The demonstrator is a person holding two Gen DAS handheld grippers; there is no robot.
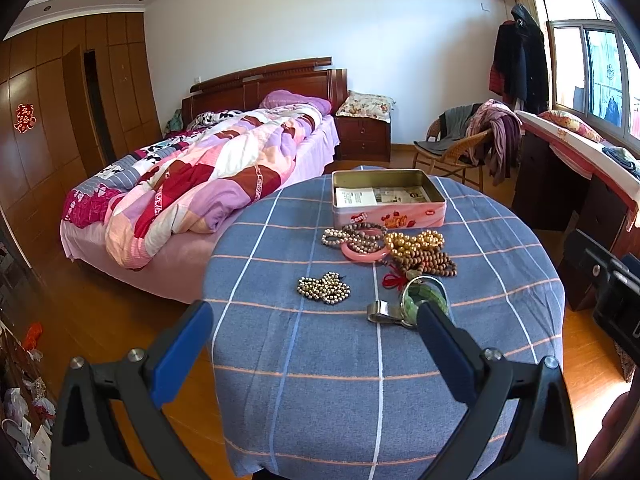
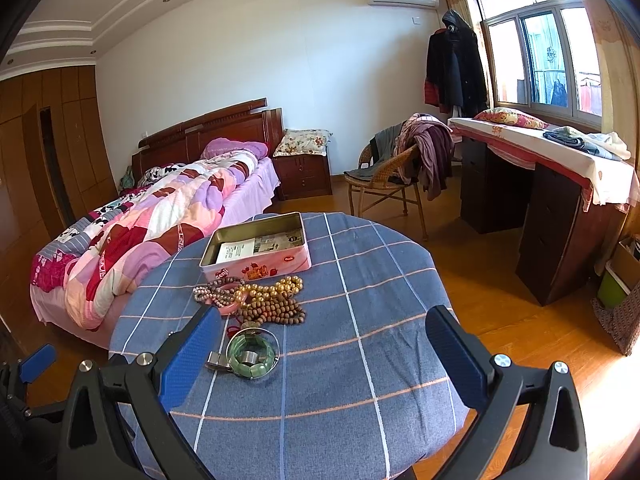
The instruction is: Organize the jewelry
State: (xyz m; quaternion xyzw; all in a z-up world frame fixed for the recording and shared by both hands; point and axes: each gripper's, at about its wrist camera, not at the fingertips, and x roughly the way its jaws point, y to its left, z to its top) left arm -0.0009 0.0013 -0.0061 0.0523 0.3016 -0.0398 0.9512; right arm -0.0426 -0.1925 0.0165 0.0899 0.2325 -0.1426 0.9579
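Observation:
An open pink tin (image 1: 388,200) (image 2: 256,254) with papers inside stands at the far side of a round table under a blue checked cloth (image 1: 320,380) (image 2: 360,360). In front of it lie a pink bangle (image 1: 362,254), gold beads (image 1: 416,242) (image 2: 272,290), brown wooden beads (image 1: 430,262) (image 2: 276,312), a grey bead cluster (image 1: 324,288) and a green bracelet with a metal clasp (image 1: 424,300) (image 2: 252,354). My left gripper (image 1: 316,316) is open above the near table edge. My right gripper (image 2: 324,324) is open too, its left finger beside the green bracelet.
A bed (image 1: 192,184) (image 2: 140,224) with a patchwork quilt stands left of the table. A wicker chair (image 1: 452,152) (image 2: 388,184) draped with clothes and a dark desk (image 2: 552,200) by the window stand to the right. Wooden floor surrounds the table.

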